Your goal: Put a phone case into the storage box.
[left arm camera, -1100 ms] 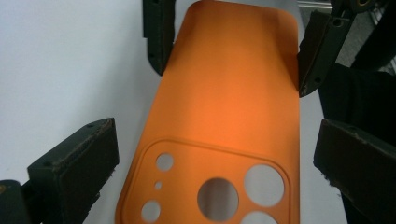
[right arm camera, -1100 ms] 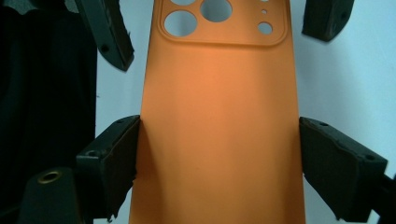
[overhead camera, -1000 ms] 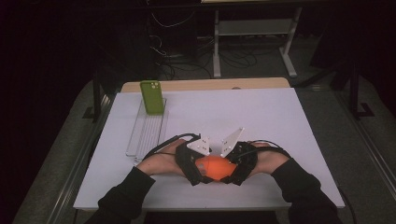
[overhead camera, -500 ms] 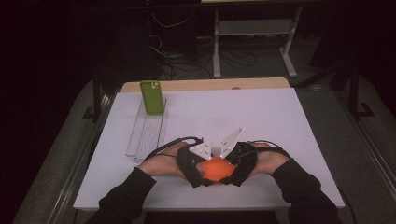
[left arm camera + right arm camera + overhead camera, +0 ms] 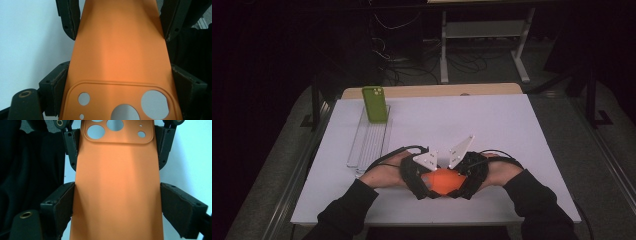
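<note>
With both your left gripper (image 5: 424, 182) and right gripper (image 5: 462, 182) clamped on the orange phone case (image 5: 443, 181) near the table's (image 5: 512, 130) front edge, the left's jaws having just closed, carry it toward the green phone (image 5: 375, 104).

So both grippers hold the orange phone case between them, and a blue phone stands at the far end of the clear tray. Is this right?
Not quite: the phone is green, not blue, as the high view shows. The rest holds: it stands at the far end of the clear tray, and the left gripper and right gripper hold the orange case between them.
</note>
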{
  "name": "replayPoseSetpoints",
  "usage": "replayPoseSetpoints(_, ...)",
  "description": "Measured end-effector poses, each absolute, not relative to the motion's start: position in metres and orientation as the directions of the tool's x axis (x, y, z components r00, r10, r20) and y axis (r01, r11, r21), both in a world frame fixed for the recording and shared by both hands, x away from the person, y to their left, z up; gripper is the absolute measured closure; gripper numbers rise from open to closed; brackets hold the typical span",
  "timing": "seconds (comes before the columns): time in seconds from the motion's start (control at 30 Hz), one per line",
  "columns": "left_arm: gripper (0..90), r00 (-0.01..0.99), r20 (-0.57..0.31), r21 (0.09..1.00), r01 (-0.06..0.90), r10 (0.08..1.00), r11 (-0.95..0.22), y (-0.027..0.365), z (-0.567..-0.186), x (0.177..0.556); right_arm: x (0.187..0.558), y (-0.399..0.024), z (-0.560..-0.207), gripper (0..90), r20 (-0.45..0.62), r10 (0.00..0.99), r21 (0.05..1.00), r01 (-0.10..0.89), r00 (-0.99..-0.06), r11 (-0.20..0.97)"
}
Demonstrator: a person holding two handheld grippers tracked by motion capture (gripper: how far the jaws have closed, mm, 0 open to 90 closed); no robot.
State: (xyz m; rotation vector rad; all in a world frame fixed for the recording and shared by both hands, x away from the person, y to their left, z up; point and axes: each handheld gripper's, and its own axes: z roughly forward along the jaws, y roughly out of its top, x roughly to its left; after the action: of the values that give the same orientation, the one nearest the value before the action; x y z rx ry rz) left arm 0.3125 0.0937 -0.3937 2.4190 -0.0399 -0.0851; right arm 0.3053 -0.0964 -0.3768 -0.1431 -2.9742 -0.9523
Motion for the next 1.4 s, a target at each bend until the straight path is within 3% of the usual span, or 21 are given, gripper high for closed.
replayPoseSetpoints(0.37,15.2,0.998,-0.057,0.666,0.039,0.002,-0.745,0.096,-0.394,0.315,0.31,-0.113,-0.371,12.6,0.053,0.142,0.619,0.144,-0.988,0.772)
replayPoseSetpoints(0.7,15.1,0.99,-0.031,0.652,0.126,0.14,-0.748,0.098,-0.395,0.325,0.325,-0.148,-0.368,11.9,0.023,0.359,0.679,0.278,-0.933,0.679)
replayPoseSetpoints(0.77,15.1,0.984,-0.024,0.647,0.15,0.177,-0.747,0.098,-0.396,0.326,0.327,-0.156,-0.37,11.9,0.057,0.442,0.692,0.355,-0.895,0.629)
replayPoseSetpoints(1.03,15.2,0.928,-0.007,0.654,0.286,0.372,-0.701,0.098,-0.395,0.334,0.33,-0.174,-0.38,9.8,0.117,0.612,0.754,0.471,-0.782,0.458)
replayPoseSetpoints(1.4,15.1,0.891,-0.011,0.673,0.343,0.455,-0.655,0.109,-0.389,0.341,0.32,-0.162,-0.398,3.2,0.109,0.723,0.798,0.494,-0.682,0.345)
